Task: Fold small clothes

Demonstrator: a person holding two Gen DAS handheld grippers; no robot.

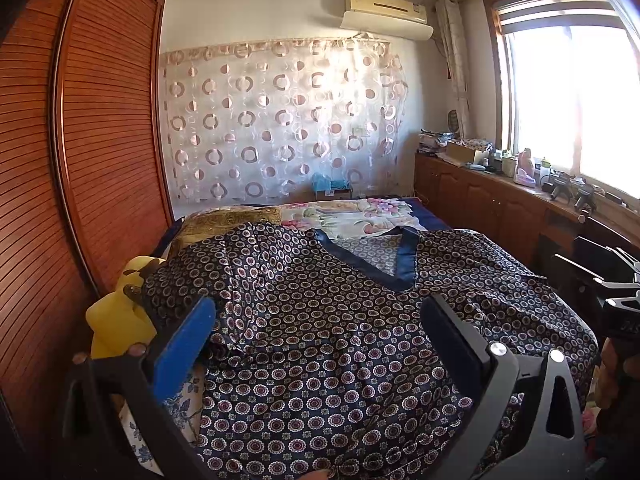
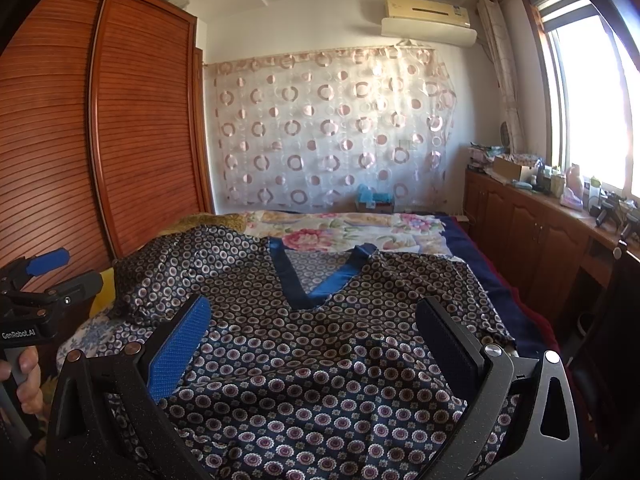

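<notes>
on left hand-held gripper point(image 2: 60, 276), white lettering reads "genrobot.ai".

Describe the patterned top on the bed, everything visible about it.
The patterned top is dark navy, printed all over with small circular medallions, shiny like satin, with a plain blue V-neck band. It lies spread front-up on the bed, wrinkled, unfolded, its left sleeve humped over a pillow. Both the left gripper and right gripper are open above it, gripping nothing.
</notes>
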